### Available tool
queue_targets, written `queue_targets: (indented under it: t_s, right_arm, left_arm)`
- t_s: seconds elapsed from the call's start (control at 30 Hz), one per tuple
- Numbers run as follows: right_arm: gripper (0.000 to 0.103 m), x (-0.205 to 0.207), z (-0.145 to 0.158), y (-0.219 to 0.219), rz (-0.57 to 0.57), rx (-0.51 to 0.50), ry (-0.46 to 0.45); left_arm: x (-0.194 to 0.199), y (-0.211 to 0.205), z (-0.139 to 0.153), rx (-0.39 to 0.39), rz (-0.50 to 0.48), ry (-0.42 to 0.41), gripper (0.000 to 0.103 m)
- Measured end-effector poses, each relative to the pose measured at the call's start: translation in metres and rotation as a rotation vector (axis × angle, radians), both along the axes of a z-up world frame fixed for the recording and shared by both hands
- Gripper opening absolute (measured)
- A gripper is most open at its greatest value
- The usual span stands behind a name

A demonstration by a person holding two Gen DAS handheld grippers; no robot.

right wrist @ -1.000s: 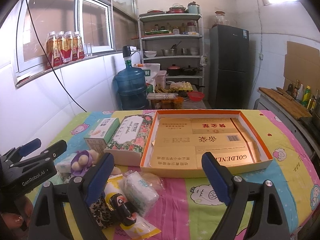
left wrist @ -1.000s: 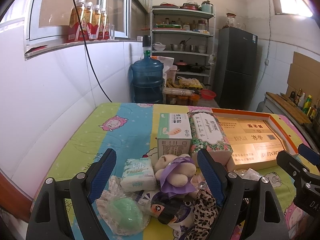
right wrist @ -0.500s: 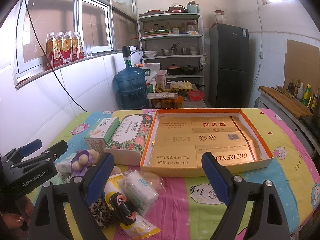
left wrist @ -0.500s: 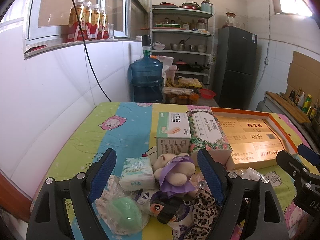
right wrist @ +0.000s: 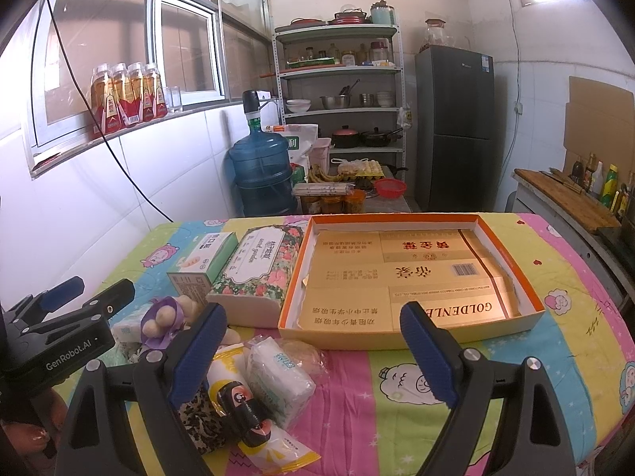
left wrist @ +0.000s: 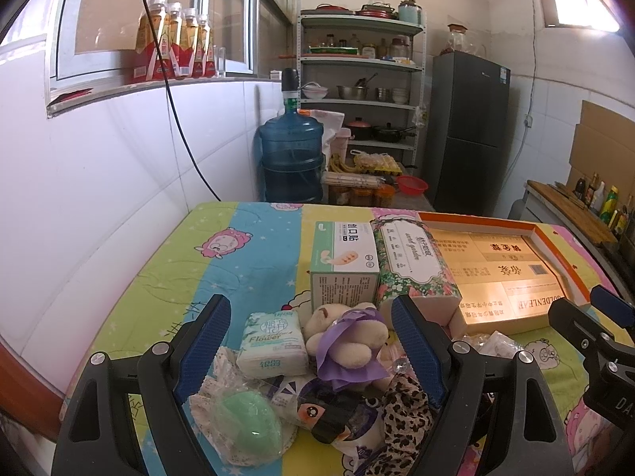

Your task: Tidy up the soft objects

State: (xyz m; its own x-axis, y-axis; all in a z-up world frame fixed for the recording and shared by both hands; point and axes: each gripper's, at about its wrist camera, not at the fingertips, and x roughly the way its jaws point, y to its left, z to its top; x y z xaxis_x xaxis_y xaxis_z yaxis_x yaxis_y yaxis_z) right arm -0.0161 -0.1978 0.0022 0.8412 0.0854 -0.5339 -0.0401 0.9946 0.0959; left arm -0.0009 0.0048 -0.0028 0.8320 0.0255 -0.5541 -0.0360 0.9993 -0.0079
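Right now, from the left wrist camera, the left gripper (left wrist: 307, 347) hangs low over a heap of soft things at the near edge of the table (left wrist: 254, 261), its two blue-padded fingers wide apart and holding nothing. Between them lie a tissue pack (left wrist: 273, 341) marked "Flower" and a cream teddy bear (left wrist: 349, 337) in a purple wrap, touching one another. Nearer the camera a green sponge (left wrist: 246, 422) sits in a clear wrapper, beside a leopard-print cloth (left wrist: 406, 408). Behind the heap stand a green-and-white box (left wrist: 343, 263) and a flowered tissue box (left wrist: 412, 265), side by side. Just right of them lies the shallow orange-rimmed tray (left wrist: 547, 246). The right gripper (left wrist: 607, 341) shows at the right edge.

From the right wrist camera, the right gripper (right wrist: 313, 351) hovers at the near side of the table, fingers spread wide, empty. Ahead, the tray (right wrist: 512, 261) holds only a flattened gold carton lining its bottom. The soft things are all outside it, to its left: a white tissue pack (right wrist: 279, 377) just by the left finger, the bear (right wrist: 162, 317) farther left, the leopard cloth (right wrist: 198, 420) lowest. The left gripper (right wrist: 75, 305) juts in over them.
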Motion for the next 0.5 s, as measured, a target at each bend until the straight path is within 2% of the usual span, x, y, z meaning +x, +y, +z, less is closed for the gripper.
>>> queue_targets:
  t_s: [0.5]
  right_arm:
    - [0.089, -0.0013, -0.0014, 0.0036, 0.003, 0.001, 0.005]
  left_arm:
    - [-0.0002, -0.0006, -0.0003, 0.000, 0.001, 0.000, 0.084]
